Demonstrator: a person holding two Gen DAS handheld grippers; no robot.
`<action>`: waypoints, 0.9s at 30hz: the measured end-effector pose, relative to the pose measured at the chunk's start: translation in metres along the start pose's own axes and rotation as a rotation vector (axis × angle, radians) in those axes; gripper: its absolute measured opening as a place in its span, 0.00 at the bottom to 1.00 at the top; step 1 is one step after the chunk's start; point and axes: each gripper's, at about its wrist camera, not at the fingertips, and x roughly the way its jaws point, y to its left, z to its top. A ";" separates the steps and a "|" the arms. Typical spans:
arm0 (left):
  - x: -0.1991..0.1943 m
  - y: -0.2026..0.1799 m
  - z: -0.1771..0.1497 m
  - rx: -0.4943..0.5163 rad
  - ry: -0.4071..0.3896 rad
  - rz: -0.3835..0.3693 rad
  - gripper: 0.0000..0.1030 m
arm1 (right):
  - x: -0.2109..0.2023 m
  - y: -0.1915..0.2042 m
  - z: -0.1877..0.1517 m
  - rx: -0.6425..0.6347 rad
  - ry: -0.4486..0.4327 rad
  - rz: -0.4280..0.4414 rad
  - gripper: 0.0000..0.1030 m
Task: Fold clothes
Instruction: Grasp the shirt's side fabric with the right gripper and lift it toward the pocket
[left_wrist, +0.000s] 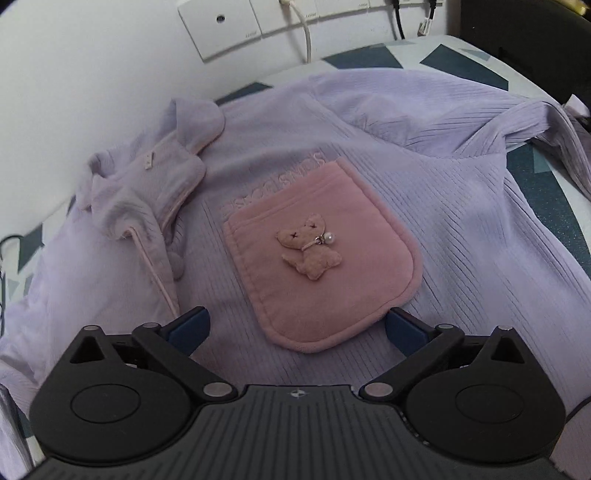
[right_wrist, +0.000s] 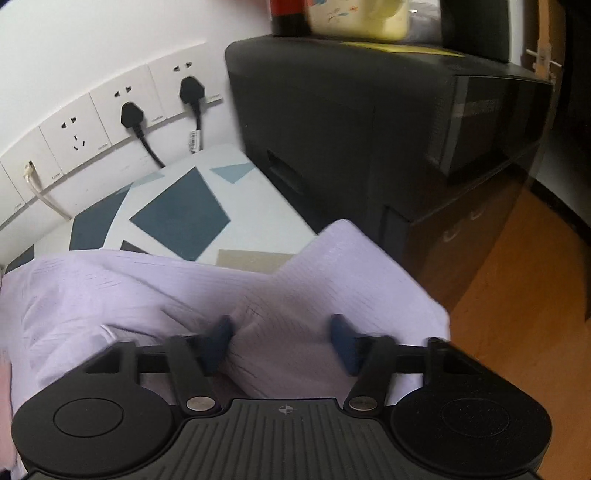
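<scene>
Garment (left_wrist: 461, 206) edge bunches between right gripper (right_wrist: 280, 336) jaws, grip unclear; left gripper (left_wrist: 297, 325) gapes wide.

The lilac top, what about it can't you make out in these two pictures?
- Lilac top, left wrist view: near hem hidden behind the left gripper.
- Embossed lettering above the pink pocket: too faint to read.
- Right wrist view: motion blur; whether the right gripper pinches fabric is unclear.

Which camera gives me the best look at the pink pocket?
Left wrist view: the pink pocket lies fully visible on the lilac top, with its animal patch. The right wrist view shows only lilac fabric, no pocket.
</scene>
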 end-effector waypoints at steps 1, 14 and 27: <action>0.002 0.004 0.002 -0.022 0.021 -0.016 1.00 | -0.004 -0.006 0.000 0.015 -0.002 0.003 0.25; 0.007 0.020 0.000 -0.179 0.076 -0.085 1.00 | -0.044 -0.054 -0.005 0.106 -0.052 0.069 0.39; 0.003 0.017 -0.003 -0.173 0.053 -0.065 1.00 | -0.015 -0.019 -0.011 -0.121 0.044 0.032 0.66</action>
